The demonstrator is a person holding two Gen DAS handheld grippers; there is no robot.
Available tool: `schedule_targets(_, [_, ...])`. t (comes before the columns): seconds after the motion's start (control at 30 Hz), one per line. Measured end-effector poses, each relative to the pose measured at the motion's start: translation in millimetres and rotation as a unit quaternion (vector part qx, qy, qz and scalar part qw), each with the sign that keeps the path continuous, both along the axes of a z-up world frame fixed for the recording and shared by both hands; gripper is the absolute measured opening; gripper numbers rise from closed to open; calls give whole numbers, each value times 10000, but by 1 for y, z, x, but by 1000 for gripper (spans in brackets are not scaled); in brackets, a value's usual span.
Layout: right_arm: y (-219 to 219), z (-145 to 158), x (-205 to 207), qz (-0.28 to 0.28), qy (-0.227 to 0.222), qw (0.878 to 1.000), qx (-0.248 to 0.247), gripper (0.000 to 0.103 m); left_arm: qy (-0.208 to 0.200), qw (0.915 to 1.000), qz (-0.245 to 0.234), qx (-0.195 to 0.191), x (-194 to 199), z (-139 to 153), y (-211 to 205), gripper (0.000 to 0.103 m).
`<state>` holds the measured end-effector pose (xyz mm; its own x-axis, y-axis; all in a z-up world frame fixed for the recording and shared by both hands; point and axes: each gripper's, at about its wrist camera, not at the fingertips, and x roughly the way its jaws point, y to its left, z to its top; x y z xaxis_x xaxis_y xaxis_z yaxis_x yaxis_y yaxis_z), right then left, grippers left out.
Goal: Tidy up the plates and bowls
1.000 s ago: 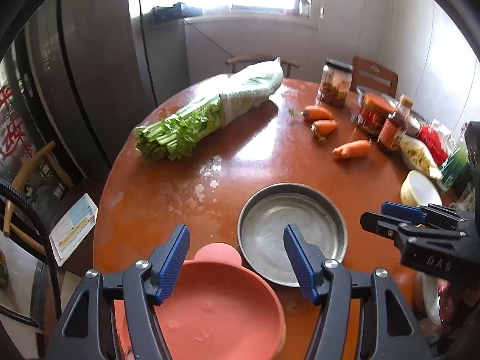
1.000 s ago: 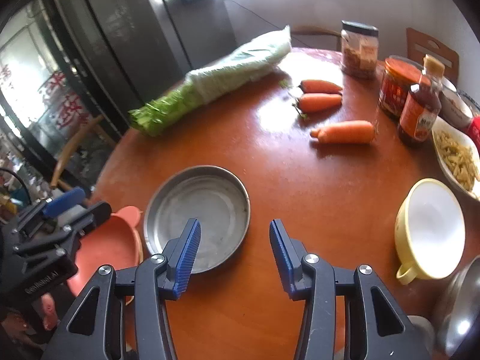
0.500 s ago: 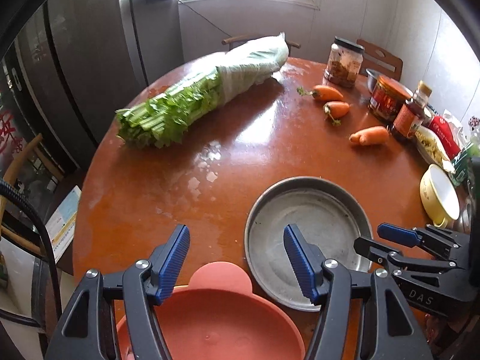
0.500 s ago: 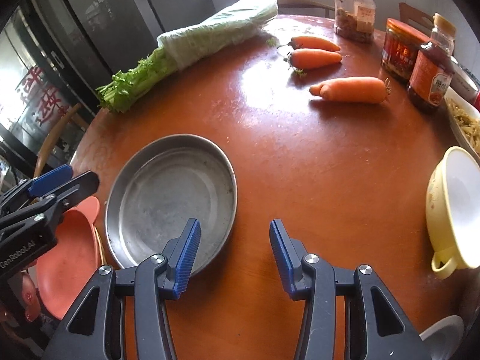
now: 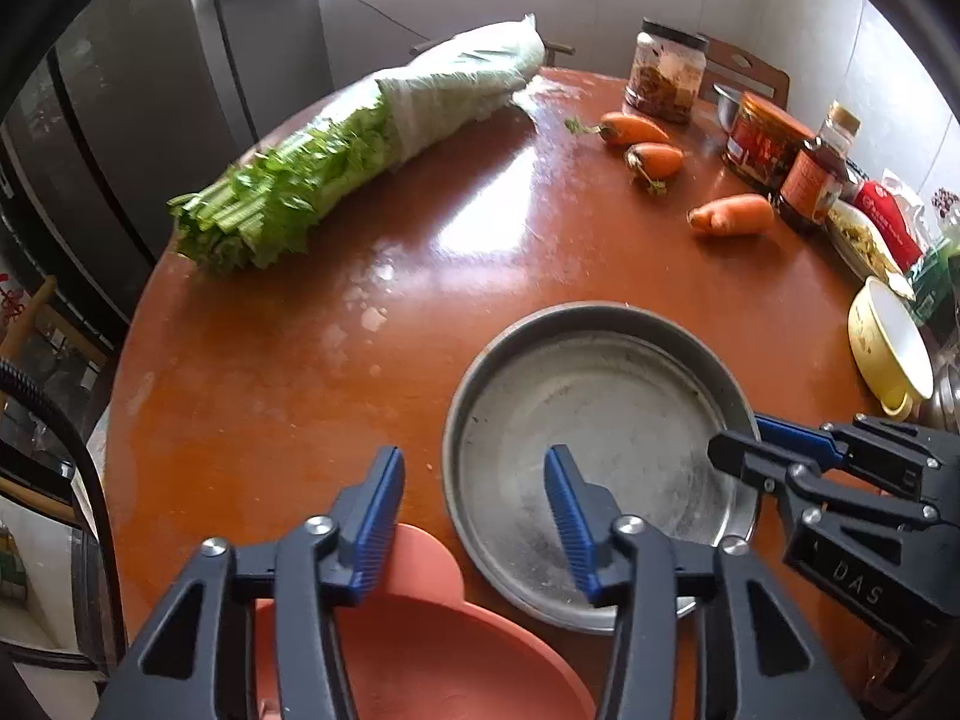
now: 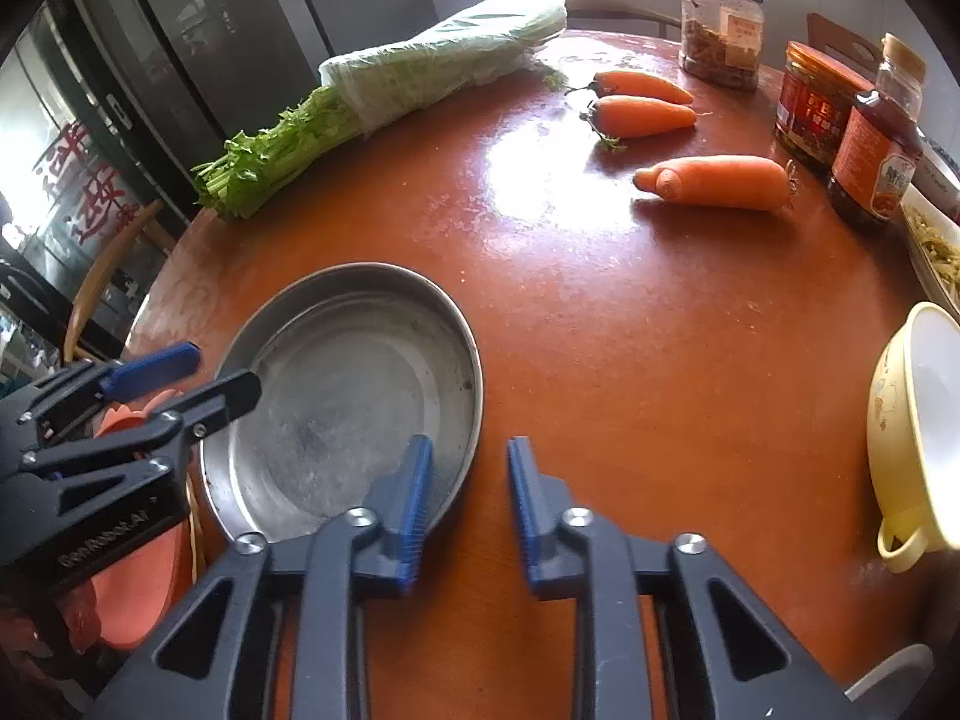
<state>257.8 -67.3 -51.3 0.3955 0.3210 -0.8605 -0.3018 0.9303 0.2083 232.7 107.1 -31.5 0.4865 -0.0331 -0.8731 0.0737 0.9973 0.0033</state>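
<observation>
left tongs (image 5: 474, 516): closing, rim of pink bowl (image 5: 420, 648) between, not yet pinched
right tongs (image 6: 468, 498): closing over rim of steel plate (image 6: 342, 396)
step: taking hold
next: clamp, lift

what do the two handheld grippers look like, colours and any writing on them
Both are alike: black angular plastic frames with triangular cut-outs and silver screws at the pivots. The left gripper and right gripper each have two fingers faced with ribbed blue pads. White lettering shows on the bodies: "DAS" on the right one's side, and a longer word on the left one's, too blurred to read. A black ribbed cable hangs beside the left.
</observation>
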Motion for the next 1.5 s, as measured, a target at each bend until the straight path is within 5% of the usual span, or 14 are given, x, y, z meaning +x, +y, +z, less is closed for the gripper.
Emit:
schedule_targets(0.1, [2,0,0,30,-33,10000,26,14,56,10000,-33,-21,1,-4,-3,36])
schedule_targets(0.77, [-1,55,-12,19,-724,9971,244,13,-643,9972,86,-358,-23,43,5,36])
schedule_targets(1.13, [25,99,-46,352,-1209,9909,471,13,-1076,9928,368,-369,-66,76,33,36])
schedule_targets(1.5, [61,110,-83,737,-1349,9866,552,13,-1283,9891,659,-307,-117,90,65,36])
